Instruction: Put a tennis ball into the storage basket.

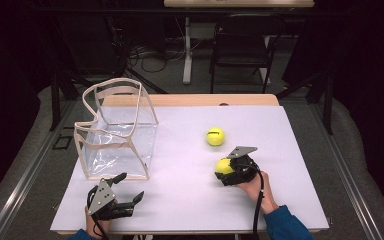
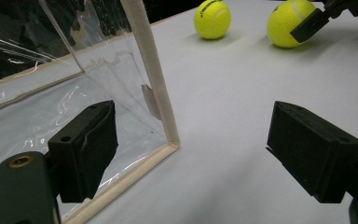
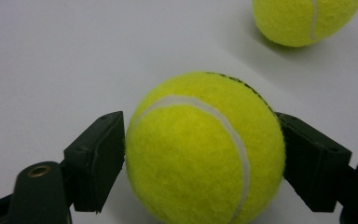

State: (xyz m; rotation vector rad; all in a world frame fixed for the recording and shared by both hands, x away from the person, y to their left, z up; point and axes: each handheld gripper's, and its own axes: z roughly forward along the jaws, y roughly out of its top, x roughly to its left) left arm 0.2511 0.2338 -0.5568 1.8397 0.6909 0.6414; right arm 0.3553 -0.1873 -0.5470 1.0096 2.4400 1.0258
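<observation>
A yellow tennis ball (image 1: 224, 166) (image 3: 205, 149) rests on the white table (image 1: 180, 200) right of centre. My right gripper (image 1: 230, 172) (image 3: 200, 158) is shut on it, a black pad pressing each side. A second tennis ball (image 1: 215, 136) (image 3: 303, 18) lies loose a little farther back. A clear plastic bag with a cream trim (image 1: 115, 130) (image 2: 149, 70) stands upright and open-topped at the left. My left gripper (image 1: 131, 186) (image 2: 191, 154) sits open near the bag's front corner, nothing between its jaws. Both balls (image 2: 212, 18) (image 2: 289, 23) appear far off in the left gripper view.
The table's front edge runs just below both hands. A dark chair (image 1: 242, 45) and a table leg (image 1: 186, 50) stand beyond the far edge, with cables on the floor. Bare white surface lies between the bag and the balls.
</observation>
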